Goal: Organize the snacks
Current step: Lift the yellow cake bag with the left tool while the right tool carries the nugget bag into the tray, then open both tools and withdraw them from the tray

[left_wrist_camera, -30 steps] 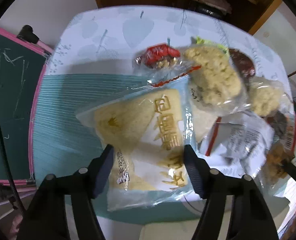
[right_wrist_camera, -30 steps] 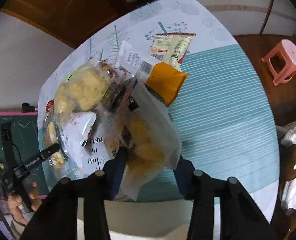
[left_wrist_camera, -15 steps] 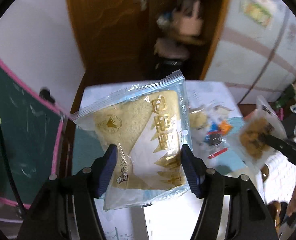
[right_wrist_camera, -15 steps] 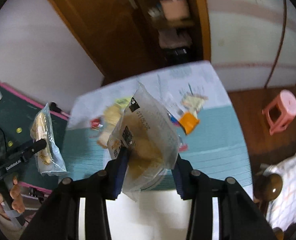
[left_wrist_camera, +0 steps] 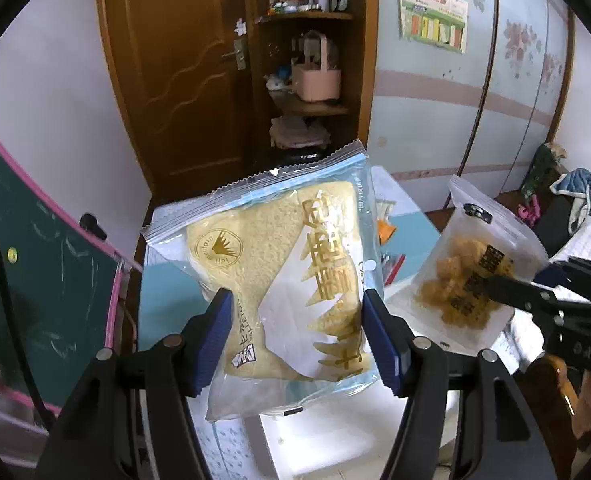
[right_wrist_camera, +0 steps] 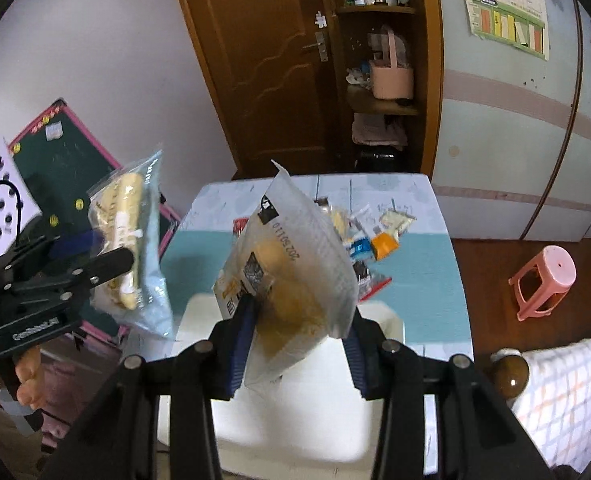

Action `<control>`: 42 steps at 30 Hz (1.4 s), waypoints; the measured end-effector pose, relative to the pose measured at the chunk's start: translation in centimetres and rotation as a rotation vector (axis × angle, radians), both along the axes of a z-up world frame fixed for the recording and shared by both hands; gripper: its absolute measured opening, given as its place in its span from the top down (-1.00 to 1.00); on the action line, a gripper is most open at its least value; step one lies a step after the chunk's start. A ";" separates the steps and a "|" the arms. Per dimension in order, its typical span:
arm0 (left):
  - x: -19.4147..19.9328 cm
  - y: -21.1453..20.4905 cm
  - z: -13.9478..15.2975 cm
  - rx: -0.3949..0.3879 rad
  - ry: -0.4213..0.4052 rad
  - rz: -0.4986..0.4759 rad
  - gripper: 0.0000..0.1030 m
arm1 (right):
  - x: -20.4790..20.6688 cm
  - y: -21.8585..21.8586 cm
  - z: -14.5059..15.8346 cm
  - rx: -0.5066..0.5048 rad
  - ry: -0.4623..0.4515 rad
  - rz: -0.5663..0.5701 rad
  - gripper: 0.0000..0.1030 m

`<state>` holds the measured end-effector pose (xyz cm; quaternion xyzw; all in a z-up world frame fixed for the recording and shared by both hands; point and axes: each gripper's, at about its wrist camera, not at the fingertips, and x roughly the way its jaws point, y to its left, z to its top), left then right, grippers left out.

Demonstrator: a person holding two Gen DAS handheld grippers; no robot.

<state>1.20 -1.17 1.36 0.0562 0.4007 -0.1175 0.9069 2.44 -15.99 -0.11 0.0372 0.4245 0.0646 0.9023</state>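
Observation:
My left gripper is shut on a sliced-bread packet with a blue-edged clear wrapper and gold lettering, held up in the air. My right gripper is shut on a clear bag of golden-brown snack pieces, also lifted. In the left wrist view the snack bag and right gripper show at the right. The right wrist view has the bread packet and left gripper at the left. Several other snack packs lie on the teal-and-white table below.
A white tray-like container sits at the table's near edge under both grippers. A pink-framed chalkboard leans at the left and a pink stool stands at the right. A hand grips the left tool. Door and shelves stand behind.
Both grippers have risen from the table with their packets still held. The views have tipped up from the tabletop to the room, and the snack pile now lies farther away.

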 end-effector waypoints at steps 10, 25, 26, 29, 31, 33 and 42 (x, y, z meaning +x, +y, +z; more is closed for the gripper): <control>-0.8 -0.5 -8.2 0.014 0.121 0.083 -0.27 | -2.9 1.4 -5.7 -0.045 0.101 -0.039 0.36; -0.5 0.1 -9.7 -0.006 0.168 0.112 -0.81 | -3.5 2.2 -6.9 -0.126 0.069 -0.114 -0.24; -0.5 0.0 -9.5 0.000 0.161 0.111 -0.81 | -3.6 2.3 -6.7 -0.130 0.056 -0.113 -0.27; -0.7 -0.4 -8.9 0.026 0.138 0.111 -0.81 | -3.8 2.5 -6.4 -0.126 0.045 -0.111 -0.28; -0.8 -0.8 -8.7 0.049 0.125 0.114 -0.81 | -3.7 2.5 -6.5 -0.115 0.052 -0.114 -0.28; -1.0 -0.8 -8.4 0.055 0.112 0.111 -0.81 | -3.7 2.4 -6.7 -0.106 0.060 -0.116 -0.28; -1.5 -0.8 -7.9 0.057 0.081 0.119 -0.81 | -4.0 2.7 -6.8 -0.101 0.056 -0.110 -0.28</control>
